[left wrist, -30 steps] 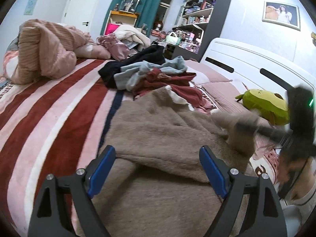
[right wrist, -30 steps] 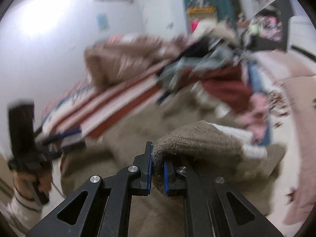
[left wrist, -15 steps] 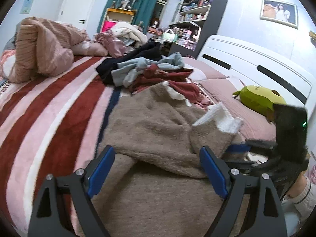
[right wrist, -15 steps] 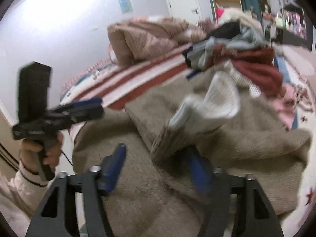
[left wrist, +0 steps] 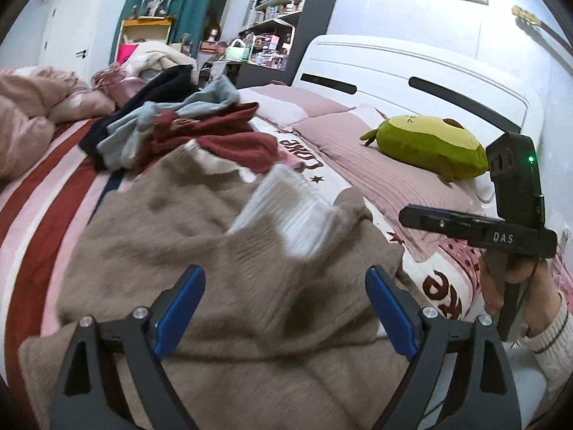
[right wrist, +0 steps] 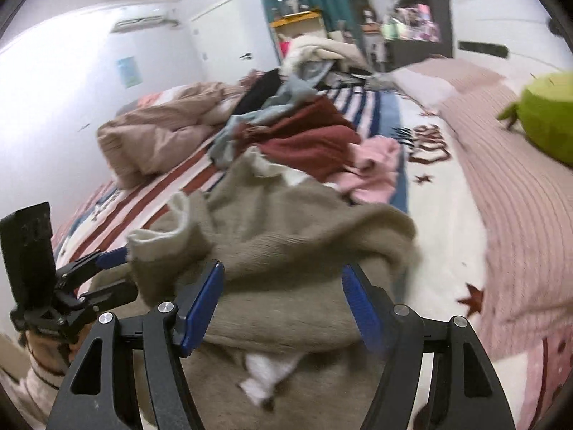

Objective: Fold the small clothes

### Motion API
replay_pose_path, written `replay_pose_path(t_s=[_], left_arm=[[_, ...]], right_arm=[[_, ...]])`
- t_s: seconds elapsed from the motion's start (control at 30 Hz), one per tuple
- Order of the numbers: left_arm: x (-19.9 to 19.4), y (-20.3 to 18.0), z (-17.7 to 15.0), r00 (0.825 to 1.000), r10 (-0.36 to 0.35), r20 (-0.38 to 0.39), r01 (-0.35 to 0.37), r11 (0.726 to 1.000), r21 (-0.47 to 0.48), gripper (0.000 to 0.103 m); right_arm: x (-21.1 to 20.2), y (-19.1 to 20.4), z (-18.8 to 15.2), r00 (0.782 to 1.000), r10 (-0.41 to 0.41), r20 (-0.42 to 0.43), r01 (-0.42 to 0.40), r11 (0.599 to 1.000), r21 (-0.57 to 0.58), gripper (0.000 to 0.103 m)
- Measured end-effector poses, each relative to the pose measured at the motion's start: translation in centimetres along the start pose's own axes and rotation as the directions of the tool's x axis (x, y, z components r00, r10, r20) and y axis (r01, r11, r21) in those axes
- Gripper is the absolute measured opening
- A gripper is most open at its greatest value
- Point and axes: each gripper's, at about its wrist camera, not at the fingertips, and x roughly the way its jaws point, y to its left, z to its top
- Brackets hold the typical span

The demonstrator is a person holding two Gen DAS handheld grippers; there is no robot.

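Beige sweater, fuzzy knit, white ribbed cuffs, rumpled, half-folded

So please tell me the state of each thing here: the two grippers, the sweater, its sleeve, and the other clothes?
Left gripper: open, holds nothing.
Right gripper: open, holds nothing.
Brown sweater: lying rumpled on the bed, fold not finished.
Sleeve with white cuff: laid over the sweater body.
Other clothes: unfolded, in a heap behind.
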Motion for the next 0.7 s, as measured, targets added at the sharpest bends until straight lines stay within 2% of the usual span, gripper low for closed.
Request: replay_pose_path(t_s=[0.07, 0.1, 0.17, 0.2, 0.23, 0.27, 0.37, 0.43, 0.5, 0.7], left_arm=[[0.9, -0.5, 0.4, 1.0, 0.031, 0.001, -0.031, 0.999, 0.011, 0.089], [1.4, -0.7, 0.6, 0.999, 0.052, 0.004, -0.052, 0.999, 0.014, 0.085], [2.0, -0.8, 1.0, 0.996, 0.091, 0.007, -0.091, 0.996, 0.013, 0.061], [2.1, -0.6, 1.1, 0.994, 0.107, 0.006, -0.107, 0.994, 0.008, 0.038], [2.0, -0.3, 1.2, 0.994, 0.107, 0.011, -0.107, 0.994, -0.005, 0.021], [1.6, 0.0, 1.2, 0.994, 0.107, 0.027, -0.106, 0.994, -0.026, 0.015], [-0.7, 1.8, 1.0, 0.984, 0.155, 0.087, -0.148, 0.985, -0.087, 0.01], [-2.0, 2.9, 0.5, 0.974, 0.207, 0.089, -0.199, 0.975, -0.098, 0.01], [-3.0, 4.2, -0.5, 0.967, 0.249, 0.053, -0.242, 0.965, -0.104, 0.01], [-4.8, 7.4, -5.1, 0.962, 0.267, -0.055, -0.272, 0.948, -0.164, 0.01]], right_arm=[[-0.3, -0.5, -0.1, 1.0, -0.015, 0.004, 0.015, 1.0, 0.012, 0.065], [-0.3, -0.7, -0.1, 1.0, -0.019, 0.005, 0.019, 1.0, 0.017, 0.065], [-0.5, -1.0, 0.0, 1.0, -0.017, 0.008, 0.016, 1.0, 0.023, 0.065], [-0.5, -1.0, 0.0, 1.0, -0.018, 0.007, 0.018, 1.0, 0.023, 0.065], [-0.5, -1.1, -0.2, 1.0, -0.02, 0.006, 0.019, 1.0, 0.021, 0.065], [-0.5, -1.1, -0.2, 1.0, -0.023, 0.003, 0.023, 1.0, 0.016, 0.065], [-0.1, -1.1, -0.3, 1.0, -0.023, -0.006, 0.023, 1.0, 0.011, 0.065], [0.1, -1.1, -0.5, 1.0, -0.022, -0.014, 0.022, 1.0, 0.012, 0.065], [0.3, -1.2, -0.7, 1.0, -0.022, -0.02, 0.022, 1.0, 0.016, 0.065], [0.5, -2.3, -1.9, 0.998, -0.035, -0.048, 0.038, 0.997, 0.064, 0.065]])
